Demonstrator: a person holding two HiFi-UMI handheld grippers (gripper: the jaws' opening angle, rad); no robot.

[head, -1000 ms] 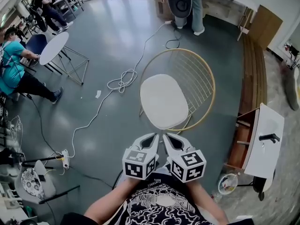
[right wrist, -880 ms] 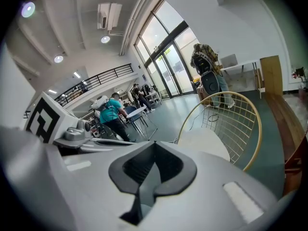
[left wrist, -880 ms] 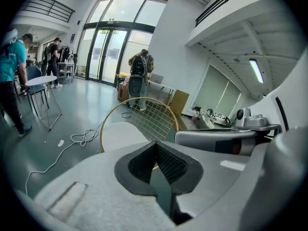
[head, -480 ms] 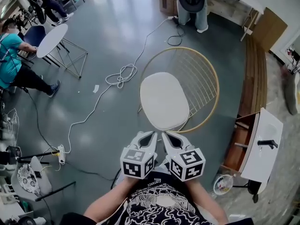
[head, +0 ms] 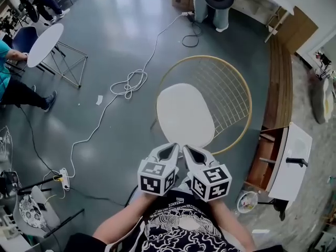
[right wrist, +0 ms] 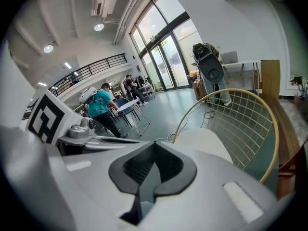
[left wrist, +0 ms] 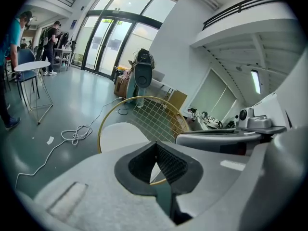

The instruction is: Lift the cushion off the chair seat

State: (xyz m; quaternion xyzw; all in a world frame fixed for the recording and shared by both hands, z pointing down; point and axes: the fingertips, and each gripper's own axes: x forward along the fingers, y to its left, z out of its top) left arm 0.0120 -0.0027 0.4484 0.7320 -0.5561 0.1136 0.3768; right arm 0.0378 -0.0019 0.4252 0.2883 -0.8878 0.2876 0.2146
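Head view: the white cushion (head: 185, 114) lies flat on the seat of the gold wire chair (head: 242, 96), centre of frame, with both grippers just below it.

The cushion's near edge sits just above the tips of the left gripper (head: 170, 148) and right gripper (head: 187, 150), which point up the frame side by side at lower centre; whether the tips touch the cushion cannot be told. In the left gripper view the jaws are closed tip to tip on nothing, the cushion (left wrist: 120, 134) beyond them at centre left. In the right gripper view the jaws also meet with nothing between them, the cushion (right wrist: 204, 141) ahead to the right. A white cable (head: 127, 85) coils on the grey floor at upper left of the chair, a round table (head: 44, 43) stands further left, and a white cabinet (head: 291, 159) is at lower right.
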